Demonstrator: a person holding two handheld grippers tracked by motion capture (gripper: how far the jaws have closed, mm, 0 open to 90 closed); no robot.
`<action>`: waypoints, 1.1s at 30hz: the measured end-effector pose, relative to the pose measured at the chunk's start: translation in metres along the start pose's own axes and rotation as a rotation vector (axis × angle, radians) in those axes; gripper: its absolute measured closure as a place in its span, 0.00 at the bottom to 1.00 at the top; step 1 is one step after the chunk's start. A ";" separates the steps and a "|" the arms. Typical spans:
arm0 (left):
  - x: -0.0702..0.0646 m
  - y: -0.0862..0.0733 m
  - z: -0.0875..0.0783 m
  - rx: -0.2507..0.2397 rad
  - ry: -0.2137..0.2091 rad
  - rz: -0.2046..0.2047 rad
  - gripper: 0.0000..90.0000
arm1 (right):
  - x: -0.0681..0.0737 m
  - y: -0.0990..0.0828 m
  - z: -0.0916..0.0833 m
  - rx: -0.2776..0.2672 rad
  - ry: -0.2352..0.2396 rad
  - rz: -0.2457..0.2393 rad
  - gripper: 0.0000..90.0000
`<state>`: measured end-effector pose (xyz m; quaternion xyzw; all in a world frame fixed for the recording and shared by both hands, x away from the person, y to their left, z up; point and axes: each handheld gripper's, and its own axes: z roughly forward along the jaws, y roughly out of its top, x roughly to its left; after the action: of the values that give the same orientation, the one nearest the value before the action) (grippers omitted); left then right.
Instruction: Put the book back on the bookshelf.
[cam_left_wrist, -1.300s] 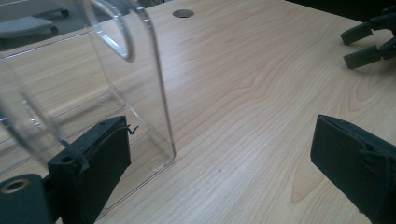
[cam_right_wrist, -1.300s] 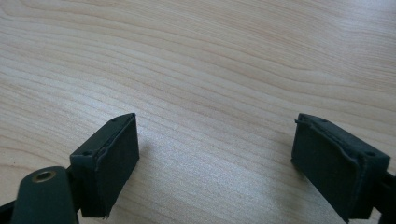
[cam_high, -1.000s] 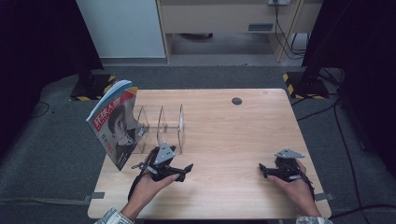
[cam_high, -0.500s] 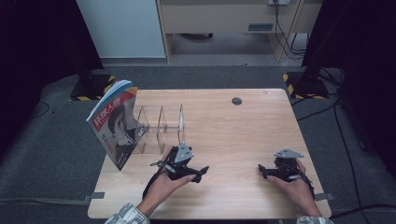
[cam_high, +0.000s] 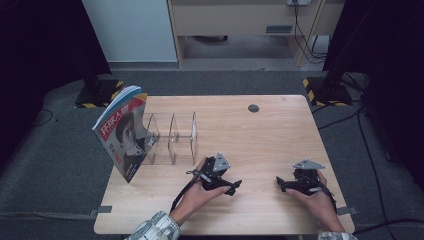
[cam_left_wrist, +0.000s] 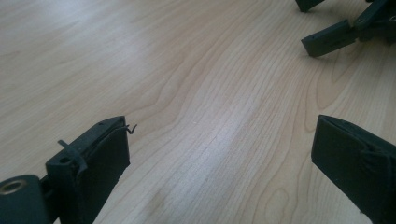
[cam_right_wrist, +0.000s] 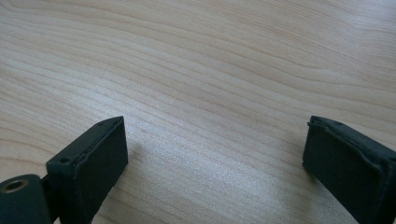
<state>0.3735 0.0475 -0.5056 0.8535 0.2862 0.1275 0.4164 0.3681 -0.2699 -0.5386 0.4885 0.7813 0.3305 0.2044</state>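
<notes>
A magazine (cam_high: 121, 131) stands tilted at the left end of a clear divider rack (cam_high: 171, 138) on the wooden table (cam_high: 260, 135). My left gripper (cam_high: 234, 187) lies low over the table's front middle, to the right of the rack, open, with bare wood between its jaws (cam_left_wrist: 219, 140). My right gripper (cam_high: 280, 183) rests at the front right, open, nothing between its jaws (cam_right_wrist: 215, 135). The left gripper view shows the right gripper's fingertips (cam_left_wrist: 327, 39) at the top right.
A small dark round disc (cam_high: 253, 108) lies near the table's far edge. Dark stands and cables surround the table on the grey floor. A cabinet (cam_high: 235, 20) stands behind. Bare wood stretches between the rack and the right gripper.
My left gripper has moved to the right along the front of the table, away from the magazine and rack. The right gripper has stayed put.
</notes>
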 end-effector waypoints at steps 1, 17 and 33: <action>-0.001 0.000 0.003 0.008 -0.002 -0.002 0.04 | 0.000 0.000 0.000 0.000 0.000 -0.001 0.07; 0.000 0.001 0.042 0.123 0.044 0.016 0.05 | 0.000 0.000 0.000 0.000 -0.001 0.000 0.07; 0.019 -0.002 0.048 0.117 0.126 -0.080 0.05 | 0.000 0.000 0.000 0.000 -0.001 -0.001 0.07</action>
<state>0.4097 0.0295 -0.5370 0.8545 0.3526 0.1472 0.3518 0.3681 -0.2695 -0.5388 0.4883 0.7813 0.3303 0.2050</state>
